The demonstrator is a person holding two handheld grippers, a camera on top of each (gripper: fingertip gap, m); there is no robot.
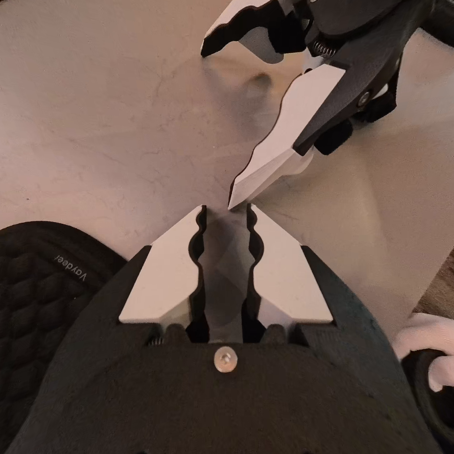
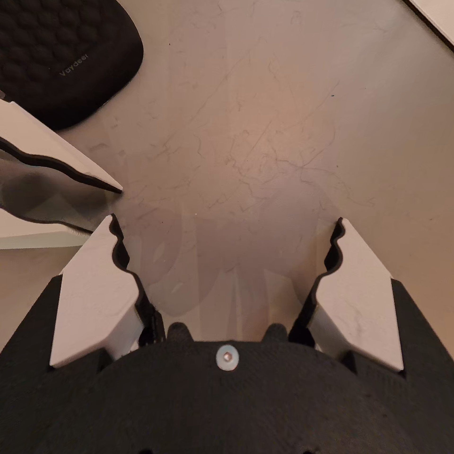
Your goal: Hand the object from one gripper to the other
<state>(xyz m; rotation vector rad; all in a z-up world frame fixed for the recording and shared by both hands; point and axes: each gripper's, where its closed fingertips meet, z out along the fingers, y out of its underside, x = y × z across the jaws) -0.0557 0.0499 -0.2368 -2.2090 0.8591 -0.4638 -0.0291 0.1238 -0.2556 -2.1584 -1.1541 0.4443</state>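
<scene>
Over the pale, scratched table (image 2: 270, 122) both tools hang with nothing visible between their fingers; the left gripper (image 1: 226, 208) has its jaws narrowed to a slim gap with only tabletop showing through, and the right gripper (image 2: 226, 218) has its jaws spread wide and bare. No object to hand over shows in either view; where it lies cannot be told, unless the black quilted pad (image 2: 61, 56) near the table's far-left corner is the thing meant, and it rests flat on the table, apart from both tools. Seen from the left wrist view, one white finger of the right gripper (image 1: 282, 137) points down almost onto the left gripper's tip; the likeliest trouble, I judge, is the two tools knocking together if either moves without clearing the other first. A second risk is closing on nothing; with no object between the fingers, a handover begun now would be an empty motion. A white-gloved hand (image 1: 427, 344) shows at the edge.
</scene>
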